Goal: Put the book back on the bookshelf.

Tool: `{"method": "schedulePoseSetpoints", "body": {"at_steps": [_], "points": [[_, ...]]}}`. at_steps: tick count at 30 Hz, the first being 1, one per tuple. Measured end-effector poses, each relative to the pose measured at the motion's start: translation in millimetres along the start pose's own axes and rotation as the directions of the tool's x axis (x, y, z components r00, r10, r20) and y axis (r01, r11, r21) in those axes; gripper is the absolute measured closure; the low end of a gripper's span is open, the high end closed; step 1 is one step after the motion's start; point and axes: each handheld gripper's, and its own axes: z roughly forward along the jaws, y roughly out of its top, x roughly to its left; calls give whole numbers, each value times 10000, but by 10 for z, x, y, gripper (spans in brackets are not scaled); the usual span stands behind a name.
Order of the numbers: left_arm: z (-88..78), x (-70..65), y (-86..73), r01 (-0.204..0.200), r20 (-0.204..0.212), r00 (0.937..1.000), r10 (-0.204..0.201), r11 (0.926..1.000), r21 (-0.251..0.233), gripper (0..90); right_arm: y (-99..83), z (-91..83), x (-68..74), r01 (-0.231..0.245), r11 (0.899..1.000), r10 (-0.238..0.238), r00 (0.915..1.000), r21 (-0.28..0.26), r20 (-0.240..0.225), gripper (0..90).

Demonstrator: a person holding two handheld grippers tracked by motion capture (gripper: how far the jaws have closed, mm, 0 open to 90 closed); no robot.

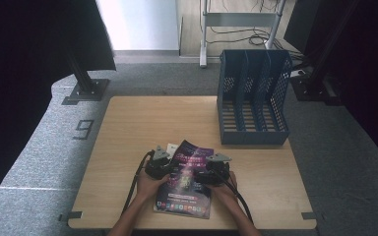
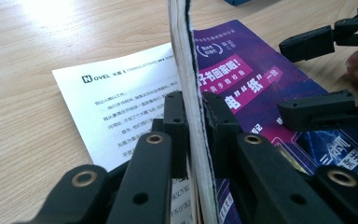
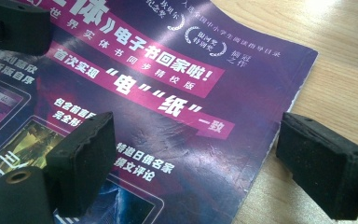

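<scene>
A purple-covered magazine (image 1: 187,182) with pink banners and white Chinese print lies at the tabletop's (image 1: 128,137) six o'clock edge, its left cover raised upright above a white printed page (image 2: 116,102).

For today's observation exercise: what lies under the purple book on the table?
Under the purple book a white printed sheet sticks out beside the left gripper, lying on the wooden table. How far the sheet runs beneath the book is covered.

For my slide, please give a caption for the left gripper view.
Left gripper clamps the book's raised edge above a white printed sheet.
</scene>
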Motion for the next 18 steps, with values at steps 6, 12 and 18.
{"method": "schedulePoseSetpoints", "body": {"at_steps": [6, 12, 18], "points": [[29, 21, -18, 189, 97, 9998, -191, 9996, 203, 759, 0, 0, -1, 11, 10000, -11, 10000, -1, 2, 120], [27, 33, -24, 266, 212, 9994, -270, 9995, 170, 778, 0, 0, -1, 2, 10000, -2, 10000, -9, 5, 121], [-18, 26, -8, 289, 471, 9985, -282, 9995, -141, 846, -2, -3, -4, 9, 10000, -9, 10000, -17, -14, 126]]}}
